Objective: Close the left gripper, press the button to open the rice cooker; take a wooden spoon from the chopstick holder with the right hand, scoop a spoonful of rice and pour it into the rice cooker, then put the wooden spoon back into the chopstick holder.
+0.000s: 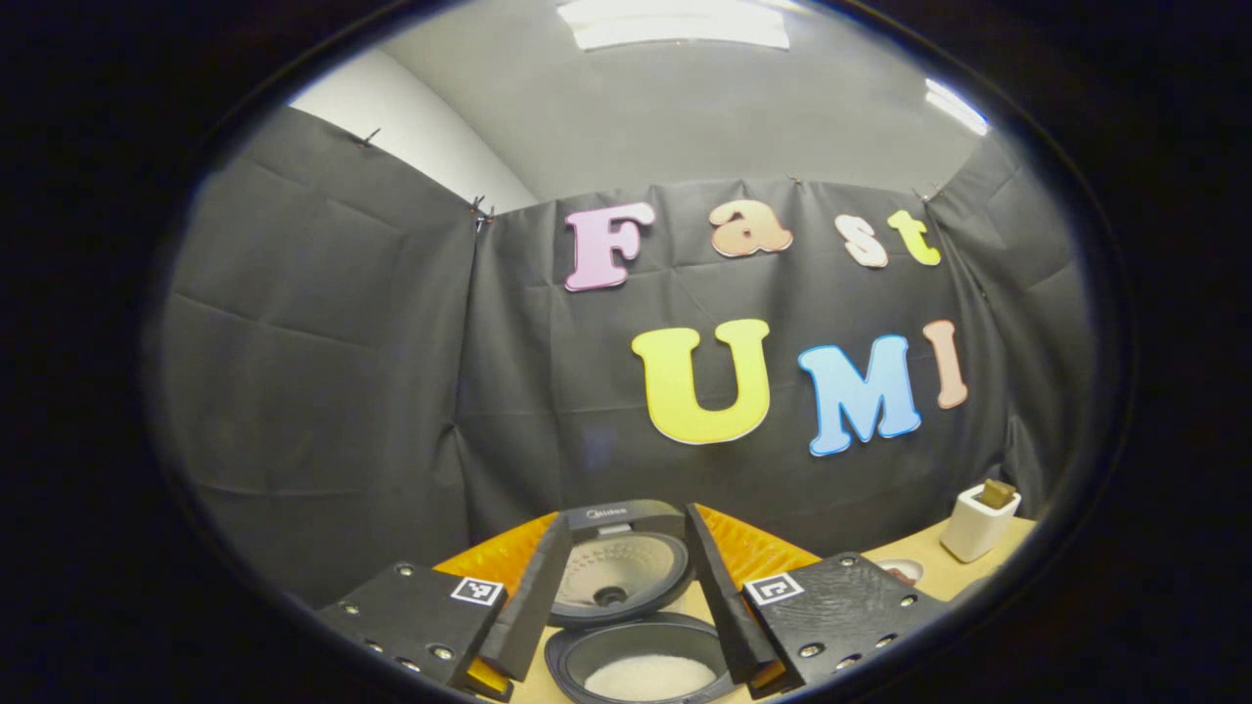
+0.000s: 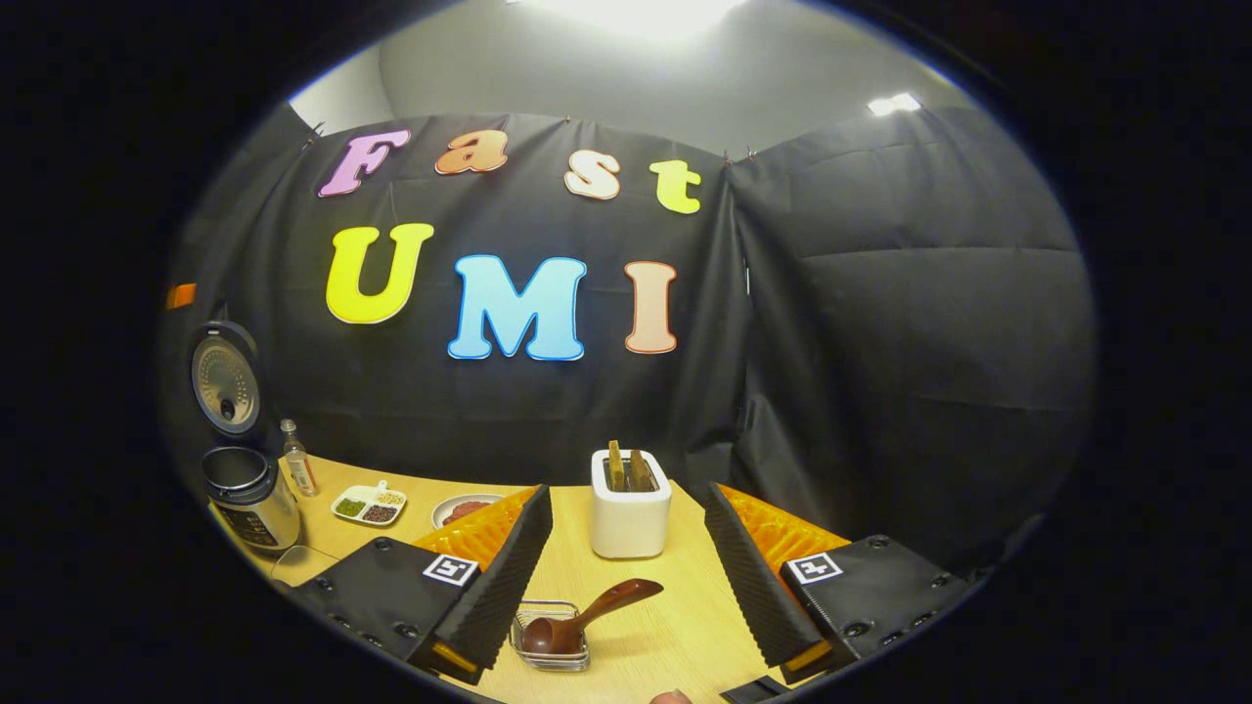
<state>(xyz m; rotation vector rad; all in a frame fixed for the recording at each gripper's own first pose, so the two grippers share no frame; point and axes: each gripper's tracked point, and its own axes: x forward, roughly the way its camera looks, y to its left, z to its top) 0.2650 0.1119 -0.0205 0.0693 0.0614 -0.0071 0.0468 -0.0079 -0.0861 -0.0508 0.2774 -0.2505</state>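
Rice [image 1: 648,677] (left gripper view), spoon [image 2: 587,616] opposite

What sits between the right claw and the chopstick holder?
In the right gripper view, a wooden spoon lies there, its bowl resting in a small clear dish between the open right claw fingers; beyond it, bare table reaches the chopstick holder.

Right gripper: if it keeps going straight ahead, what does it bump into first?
Probably the white chopstick holder, which stands straight ahead between the open fingers of the right gripper. The wooden spoon lies lower and nearer.
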